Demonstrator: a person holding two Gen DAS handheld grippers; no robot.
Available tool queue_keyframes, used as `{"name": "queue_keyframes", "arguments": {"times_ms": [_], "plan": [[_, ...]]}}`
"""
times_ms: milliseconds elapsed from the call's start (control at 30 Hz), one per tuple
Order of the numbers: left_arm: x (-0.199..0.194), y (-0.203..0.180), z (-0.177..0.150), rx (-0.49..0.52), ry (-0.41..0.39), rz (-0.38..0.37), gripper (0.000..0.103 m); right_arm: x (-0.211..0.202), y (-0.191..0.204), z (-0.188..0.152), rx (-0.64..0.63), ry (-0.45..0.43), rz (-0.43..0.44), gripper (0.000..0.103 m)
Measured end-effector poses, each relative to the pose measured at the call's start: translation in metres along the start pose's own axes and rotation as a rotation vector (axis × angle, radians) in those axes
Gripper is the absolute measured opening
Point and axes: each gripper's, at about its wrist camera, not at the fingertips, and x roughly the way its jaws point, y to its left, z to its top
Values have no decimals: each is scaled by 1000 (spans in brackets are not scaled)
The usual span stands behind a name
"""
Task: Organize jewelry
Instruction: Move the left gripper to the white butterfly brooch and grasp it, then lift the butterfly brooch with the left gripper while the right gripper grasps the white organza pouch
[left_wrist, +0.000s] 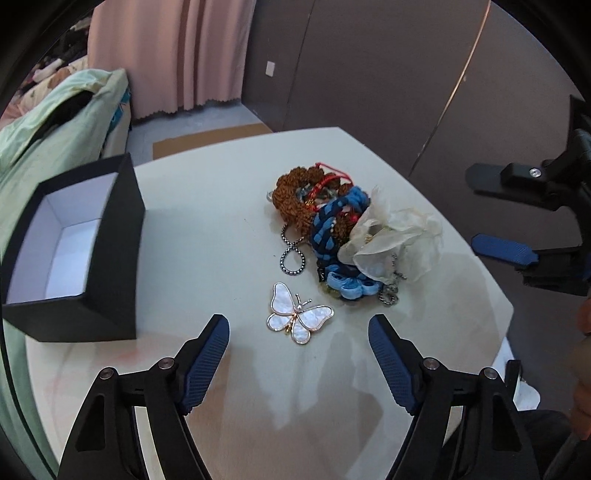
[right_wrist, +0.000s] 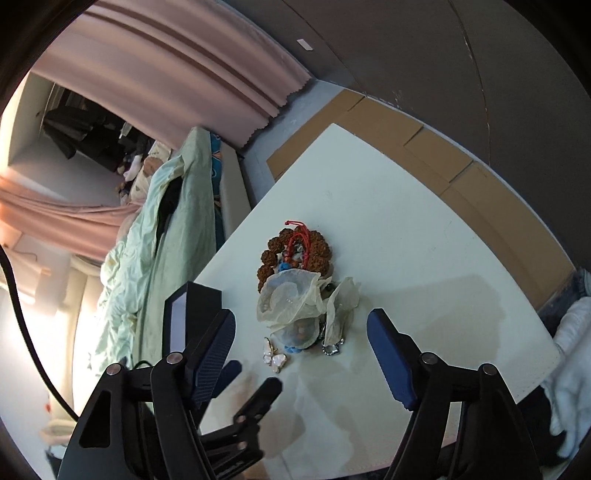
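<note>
Shiny shell butterfly brooch (left_wrist: 299, 317) lies flat on the white table (left_wrist: 207, 229), near the black box (left_wrist: 107, 280).
It looks thin, hard and easy to break, so pinch its wing edges gently. Left gripper (left_wrist: 298, 363) and right gripper (right_wrist: 301, 354) are apart, holding nothing.

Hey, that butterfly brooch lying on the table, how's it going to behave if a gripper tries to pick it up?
The butterfly brooch looks stiff, thin and flat, so it probably won't flop but may be hard to get pads under. Its glossy shell-like wings suggest it could slip or skid on the smooth table when pushed. The thin antennae and wing edges look fragile, so a gentle squeeze seems wise.
</note>
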Motion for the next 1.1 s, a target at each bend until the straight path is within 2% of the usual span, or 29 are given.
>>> {"name": "queue_keyframes", "arguments": {"times_ms": [100,233,367,467,500,533,633,733,1100], "plan": [[9,0,3,9,1,21,78,2,-2,4,11,0,-5,75],[13,-6,8,26,6,35,72,7,-3,8,26,13,10,75],[18,-17,7,94,3,89,69,9,-6,12,43,21,35,75],[19,-22,4,137,-7,144,54,6,-6,14,46,10,33,75],[18,-20,5,134,-10,139,44,6,-8,15,49,8,31,75],[17,-18,6,125,-10,138,41,6,-8,16,52,7,31,75],[16,-10,9,81,-6,94,41,8,-9,16,54,12,26,75],[14,-5,13,58,-9,97,41,12,-9,15,55,30,38,75],[-26,11,25,-29,-97,59,41,33,-9,11,70,82,48,75]]}}
